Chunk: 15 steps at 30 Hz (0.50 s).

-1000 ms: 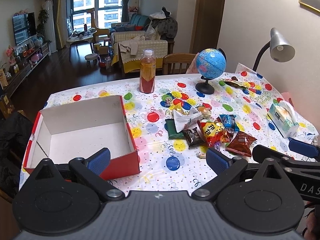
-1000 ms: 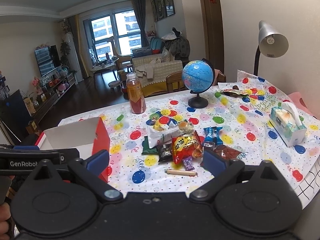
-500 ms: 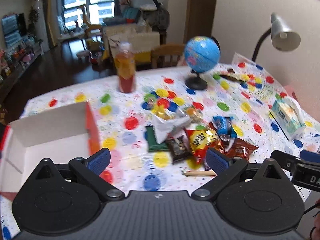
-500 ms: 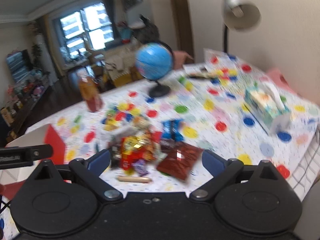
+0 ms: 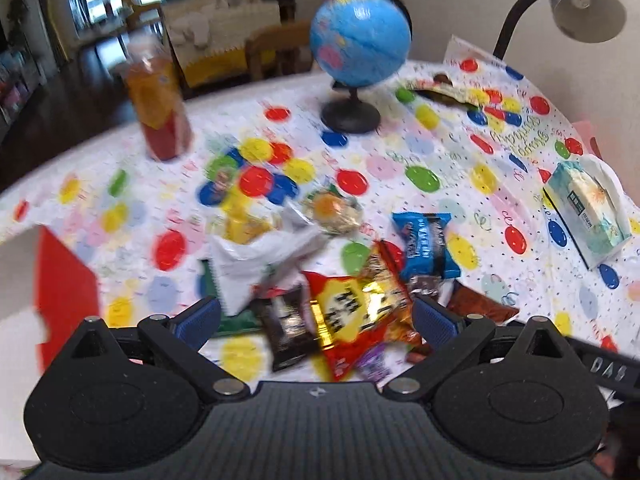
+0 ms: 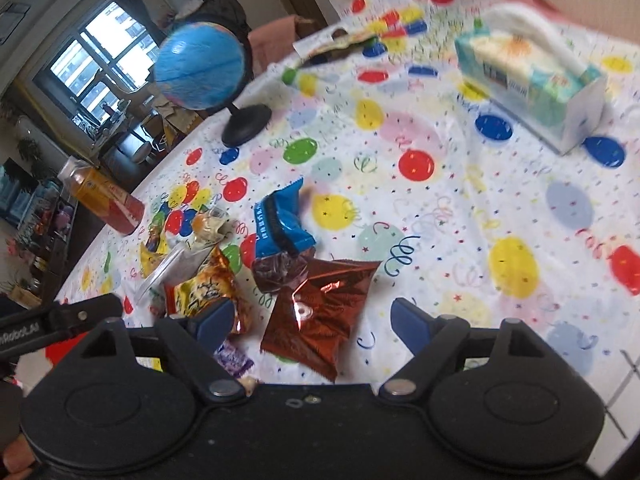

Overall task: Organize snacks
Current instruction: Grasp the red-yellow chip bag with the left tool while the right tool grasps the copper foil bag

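A heap of snack packets lies on the balloon-print tablecloth. My left gripper (image 5: 316, 318) is open and empty, low over the red-and-yellow chip bag (image 5: 352, 316) and a dark chocolate packet (image 5: 286, 330). A white packet (image 5: 256, 264) and a blue packet (image 5: 426, 246) lie just beyond. My right gripper (image 6: 310, 322) is open and empty, right over the brown foil packet (image 6: 320, 312); the blue packet (image 6: 280, 222) and the chip bag (image 6: 204, 292) lie beyond and to its left. The red box (image 5: 60, 292) shows at the left edge of the left wrist view.
A globe (image 5: 360, 36) and a juice bottle (image 5: 158, 108) stand at the back of the table. A tissue box (image 6: 528, 84) lies at the right, under a desk lamp (image 5: 584, 0). A wooden stick (image 6: 244, 382) peeks out by the right gripper.
Both grippers have moved forward and down, closing in on the snack heap. The left one has swung right, away from the red box. Both stay open.
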Available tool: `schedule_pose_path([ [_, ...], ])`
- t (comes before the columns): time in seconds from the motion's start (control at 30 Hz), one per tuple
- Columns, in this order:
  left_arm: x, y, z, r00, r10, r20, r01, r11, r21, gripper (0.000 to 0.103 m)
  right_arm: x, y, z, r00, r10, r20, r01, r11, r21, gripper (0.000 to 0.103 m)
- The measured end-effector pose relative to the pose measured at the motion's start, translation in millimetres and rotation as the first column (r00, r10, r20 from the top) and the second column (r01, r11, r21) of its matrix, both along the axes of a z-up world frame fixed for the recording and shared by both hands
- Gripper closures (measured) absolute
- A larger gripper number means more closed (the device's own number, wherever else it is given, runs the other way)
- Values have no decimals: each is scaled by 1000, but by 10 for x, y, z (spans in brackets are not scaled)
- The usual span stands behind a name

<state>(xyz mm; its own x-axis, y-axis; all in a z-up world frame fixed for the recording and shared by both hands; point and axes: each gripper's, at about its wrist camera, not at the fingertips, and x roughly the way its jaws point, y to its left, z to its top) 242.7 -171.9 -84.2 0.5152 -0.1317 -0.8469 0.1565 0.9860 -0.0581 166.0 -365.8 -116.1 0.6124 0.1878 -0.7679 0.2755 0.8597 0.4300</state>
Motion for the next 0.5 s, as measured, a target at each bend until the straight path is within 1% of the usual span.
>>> schedule_pose_path([
  [0.1, 242, -63, -155, 994, 24, -104, -31, 998, -58, 1, 143, -46, -116, 1000, 5, -29, -4, 999, 39, 17],
  [0.2, 416, -104, -292, 983, 44, -178, -60, 994, -89, 1, 243, -62, -213, 998, 27, -51, -23, 997, 76, 18],
  [0.33, 560, -116, -431, 965, 80, -249, -112, 987, -118, 1, 350, -67, -319, 996, 49, -74, -41, 994, 102, 18],
  [0.5, 657, -217, -556, 952, 68, -300, -108, 987, -119, 1, 467, -31, -411, 992, 86, -92, -74, 990, 119, 18],
])
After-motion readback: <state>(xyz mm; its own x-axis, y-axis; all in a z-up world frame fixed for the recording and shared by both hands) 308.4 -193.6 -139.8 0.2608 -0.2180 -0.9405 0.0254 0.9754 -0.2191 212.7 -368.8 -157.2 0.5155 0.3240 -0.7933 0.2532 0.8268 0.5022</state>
